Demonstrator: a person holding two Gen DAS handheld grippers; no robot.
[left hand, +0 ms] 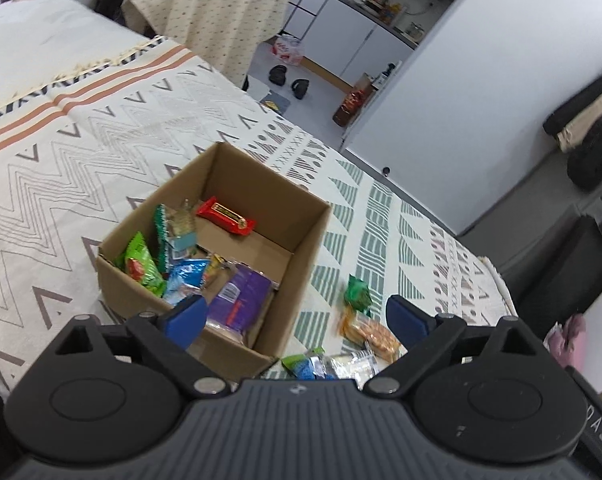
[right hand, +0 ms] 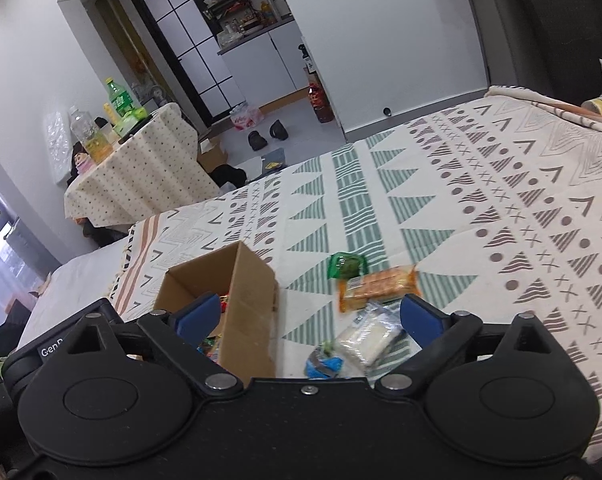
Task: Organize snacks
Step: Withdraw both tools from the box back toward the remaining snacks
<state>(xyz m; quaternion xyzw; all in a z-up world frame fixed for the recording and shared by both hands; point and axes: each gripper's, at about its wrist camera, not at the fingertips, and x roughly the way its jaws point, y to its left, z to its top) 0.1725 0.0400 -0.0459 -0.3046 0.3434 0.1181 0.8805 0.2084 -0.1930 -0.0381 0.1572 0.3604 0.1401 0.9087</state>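
A: Status, taking the cardboard box on the bed as reference?

B: Box holds several packets. Right of it, loose on the bed: green packet, orange biscuit pack, clear white pack, blue packet.

A: Jaws?

B: Left gripper spread, empty. Right gripper spread, empty.

A: Procedure?

B: Probably take the clear white pack, nearest the right gripper. Straddle its short side, close gently, lift clear of the box wall, release inside.

Brown cardboard box; red bar inside (purple packet too); green-triangled bedspread.
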